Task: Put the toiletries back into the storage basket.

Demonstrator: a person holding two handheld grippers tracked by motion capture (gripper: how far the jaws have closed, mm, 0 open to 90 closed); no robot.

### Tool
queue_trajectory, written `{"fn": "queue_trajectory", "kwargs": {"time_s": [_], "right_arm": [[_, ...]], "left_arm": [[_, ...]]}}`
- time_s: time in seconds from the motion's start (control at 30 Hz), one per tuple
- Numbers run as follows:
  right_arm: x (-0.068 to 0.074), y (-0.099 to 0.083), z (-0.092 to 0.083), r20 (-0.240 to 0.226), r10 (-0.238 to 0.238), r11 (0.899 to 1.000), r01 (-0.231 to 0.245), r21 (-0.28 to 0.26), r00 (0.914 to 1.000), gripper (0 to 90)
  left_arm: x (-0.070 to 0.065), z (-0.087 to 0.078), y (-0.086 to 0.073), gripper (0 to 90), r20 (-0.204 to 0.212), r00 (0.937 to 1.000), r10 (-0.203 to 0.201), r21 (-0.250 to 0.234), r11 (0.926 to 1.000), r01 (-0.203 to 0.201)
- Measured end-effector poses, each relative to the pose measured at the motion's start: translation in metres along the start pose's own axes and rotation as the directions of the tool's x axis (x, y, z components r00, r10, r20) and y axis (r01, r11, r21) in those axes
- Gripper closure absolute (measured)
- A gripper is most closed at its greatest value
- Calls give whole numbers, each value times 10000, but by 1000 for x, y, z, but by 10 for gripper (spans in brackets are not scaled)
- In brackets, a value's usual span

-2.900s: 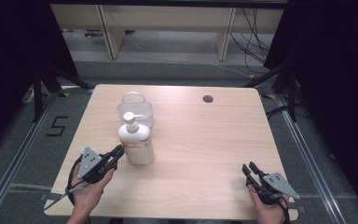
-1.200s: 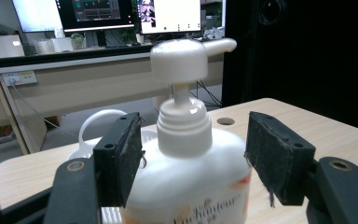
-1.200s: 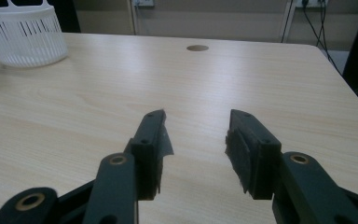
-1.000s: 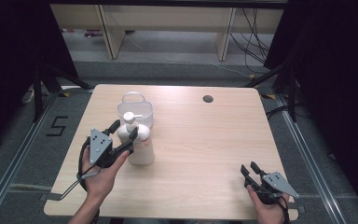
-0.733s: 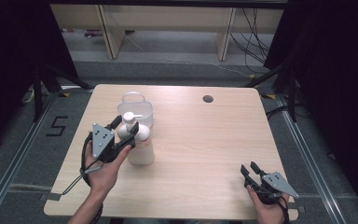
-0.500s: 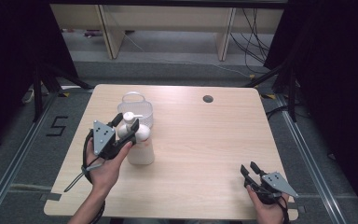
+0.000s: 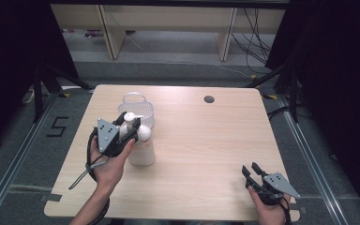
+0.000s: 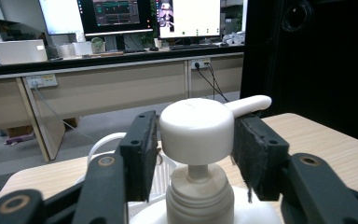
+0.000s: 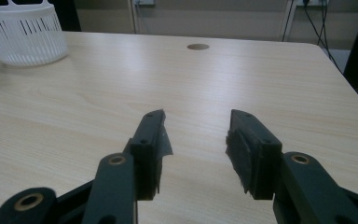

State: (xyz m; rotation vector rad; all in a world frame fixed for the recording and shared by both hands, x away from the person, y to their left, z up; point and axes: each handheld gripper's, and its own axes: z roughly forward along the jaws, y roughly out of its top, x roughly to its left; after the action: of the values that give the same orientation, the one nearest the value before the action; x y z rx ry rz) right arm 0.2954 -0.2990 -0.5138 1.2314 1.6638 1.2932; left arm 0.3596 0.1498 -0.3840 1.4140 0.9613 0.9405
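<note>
The left gripper [image 8: 196, 154] brackets the smooth, rounded white pump head [image 8: 196, 129] of a soap dispenser bottle [image 7: 141, 149], standing before a slatted white plastic basket [image 7: 136, 108] on the pale woodgrain worktop [image 7: 206, 140]. The right gripper [image 9: 193, 149] rests wide, empty.

The high view looks forward and down from above the person's side, taking in the whole wooden table [image 7: 201, 154] and the floor and shelving beyond it. The left gripper view sits low and very close behind the pump bottle [image 8: 198, 140], facing level across the table toward desks and monitors. The right gripper view sits low near the table's near right edge, facing across the tabletop. The white basket [image 9: 25, 35] and the table's round hole [image 9: 198, 46] appear there and from above.
</note>
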Motion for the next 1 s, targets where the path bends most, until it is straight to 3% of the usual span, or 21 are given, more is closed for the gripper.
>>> {"fn": "queue_trajectory", "kwargs": {"time_s": [0.5,1.0], "right_arm": [[0,0,0,65,-69,9999,68,118,10000,562],[0,0,0,-35,-29,10000,29,17,10000,561]], "left_arm": [[-2,0,2,581,-217,9998,20,223,9997,-15],[-4,2,3,588,199,9998,0,285,9996,-6]]}}
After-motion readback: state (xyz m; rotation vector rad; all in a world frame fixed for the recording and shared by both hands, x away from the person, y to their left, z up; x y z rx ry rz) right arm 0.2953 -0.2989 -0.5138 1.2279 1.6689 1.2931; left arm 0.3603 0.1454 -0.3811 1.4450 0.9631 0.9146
